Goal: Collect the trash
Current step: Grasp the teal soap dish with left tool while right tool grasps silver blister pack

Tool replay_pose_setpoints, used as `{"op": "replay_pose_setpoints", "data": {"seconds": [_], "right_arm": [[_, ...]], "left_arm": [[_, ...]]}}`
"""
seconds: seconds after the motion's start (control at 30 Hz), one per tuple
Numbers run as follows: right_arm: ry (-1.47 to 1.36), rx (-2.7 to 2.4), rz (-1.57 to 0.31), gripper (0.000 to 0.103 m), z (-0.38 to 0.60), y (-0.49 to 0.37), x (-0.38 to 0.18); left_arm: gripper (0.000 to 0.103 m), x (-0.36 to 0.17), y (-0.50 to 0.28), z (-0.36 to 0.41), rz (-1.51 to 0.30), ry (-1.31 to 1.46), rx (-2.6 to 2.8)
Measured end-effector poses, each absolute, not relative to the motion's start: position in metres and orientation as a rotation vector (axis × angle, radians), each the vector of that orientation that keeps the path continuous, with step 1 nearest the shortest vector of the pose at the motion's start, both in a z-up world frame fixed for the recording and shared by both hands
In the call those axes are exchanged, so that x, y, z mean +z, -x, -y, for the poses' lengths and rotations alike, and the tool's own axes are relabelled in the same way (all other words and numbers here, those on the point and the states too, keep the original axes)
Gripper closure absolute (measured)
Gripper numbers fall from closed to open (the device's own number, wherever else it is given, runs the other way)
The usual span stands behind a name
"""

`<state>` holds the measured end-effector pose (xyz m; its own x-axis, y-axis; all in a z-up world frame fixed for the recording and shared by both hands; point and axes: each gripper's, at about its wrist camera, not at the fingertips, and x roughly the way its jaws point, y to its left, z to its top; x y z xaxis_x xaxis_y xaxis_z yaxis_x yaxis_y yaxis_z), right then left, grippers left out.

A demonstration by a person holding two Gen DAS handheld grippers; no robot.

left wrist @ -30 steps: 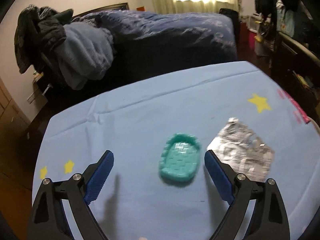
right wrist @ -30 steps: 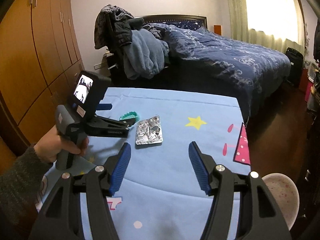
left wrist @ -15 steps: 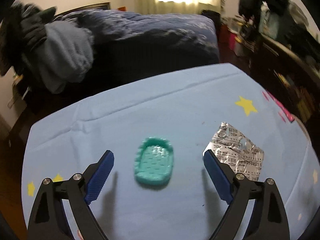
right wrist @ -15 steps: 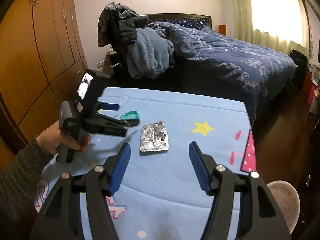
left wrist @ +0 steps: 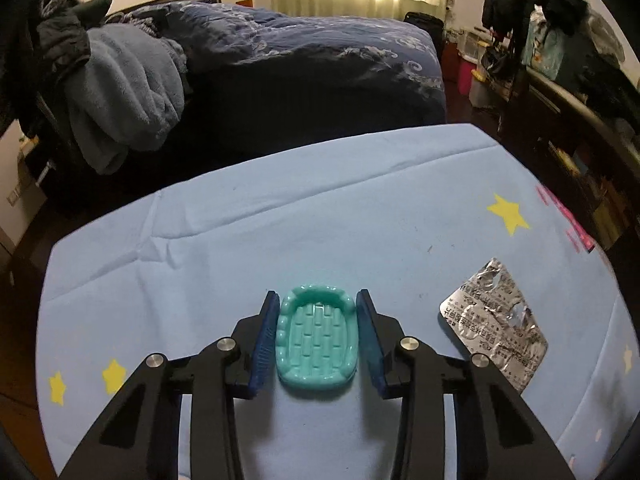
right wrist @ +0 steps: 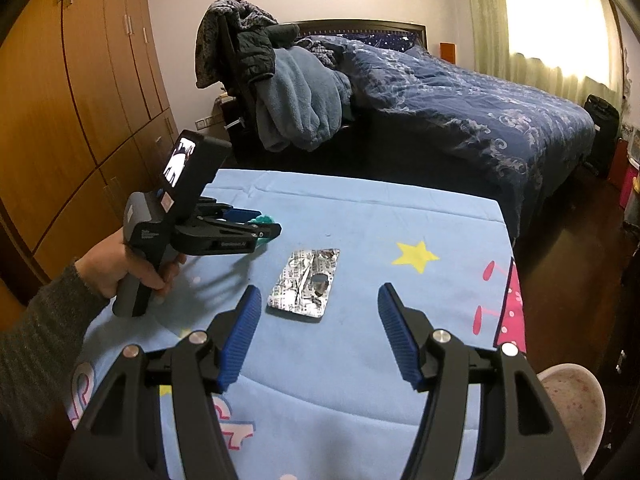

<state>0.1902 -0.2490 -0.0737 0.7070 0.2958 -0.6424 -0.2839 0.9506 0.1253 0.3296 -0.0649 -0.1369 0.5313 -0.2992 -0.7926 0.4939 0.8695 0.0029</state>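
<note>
The left gripper (left wrist: 316, 340) has closed in: a second ago its jaws stood wide, with the teal plastic tray (left wrist: 317, 341) lying loose between them, and half a second ago they were still wide as the tool lined up. Now both blue pads (left wrist: 267, 344) sit against the tray's long sides, one on each flank, so the jaws are narrow and appear clamped on it. The tray still seems to rest on the light blue tablecloth (left wrist: 320, 220); whether it has lifted at all cannot be told from the left wrist view. In the right wrist view the left gripper (right wrist: 262, 232) is seen low over the cloth with a sliver of teal showing at its tip.

The silver blister pack (left wrist: 496, 320) lies flat on the cloth, well outside the left jaws on their right side. From the right gripper (right wrist: 316, 328), whose jaws hang wide and hold nothing, the same pack (right wrist: 306, 282) sits just ahead of the left finger, not between the two.

For the task, this likely means the first piece of trash is secured and ready to be raised. The pack remains to be collected. The tray's smooth, shallow walls could slip if the squeeze is light.
</note>
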Motion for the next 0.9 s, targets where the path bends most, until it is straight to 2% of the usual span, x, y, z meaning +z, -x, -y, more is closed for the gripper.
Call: {"op": "replay_pose_setpoints", "data": {"seconds": [0.1, 0.17, 0.2, 0.4, 0.8, 0.87, 0.9], "right_arm": [[0.001, 0.333, -0.727, 0.040, 0.242, -0.199, -0.075], [0.035, 0.335, -0.744, 0.032, 0.232, -0.209, -0.079], [0.058, 0.332, -0.757, 0.031, 0.225, -0.216, -0.083], [0.169, 0.270, -0.837, 0.031, 0.187, -0.257, -0.112], [0.105, 0.202, -0.993, 0.024, 0.173, -0.301, -0.157], [0.103, 0.213, -0.984, 0.040, 0.173, -0.301, -0.156], [0.102, 0.217, -0.985, 0.044, 0.173, -0.301, -0.154]], "left_arm": [[0.064, -0.137, -0.325, 0.056, -0.884, -0.206, -0.484], [0.064, -0.135, -0.320, 0.044, -0.878, -0.172, -0.476], [0.064, -0.133, -0.318, 0.039, -0.872, -0.161, -0.474], [0.064, -0.117, -0.298, 0.004, -0.832, -0.104, -0.441], [0.064, -0.094, -0.275, -0.010, -0.763, -0.099, -0.456], [0.064, -0.094, -0.275, -0.008, -0.761, -0.092, -0.461], [0.064, -0.094, -0.274, -0.007, -0.760, -0.087, -0.462]]}}
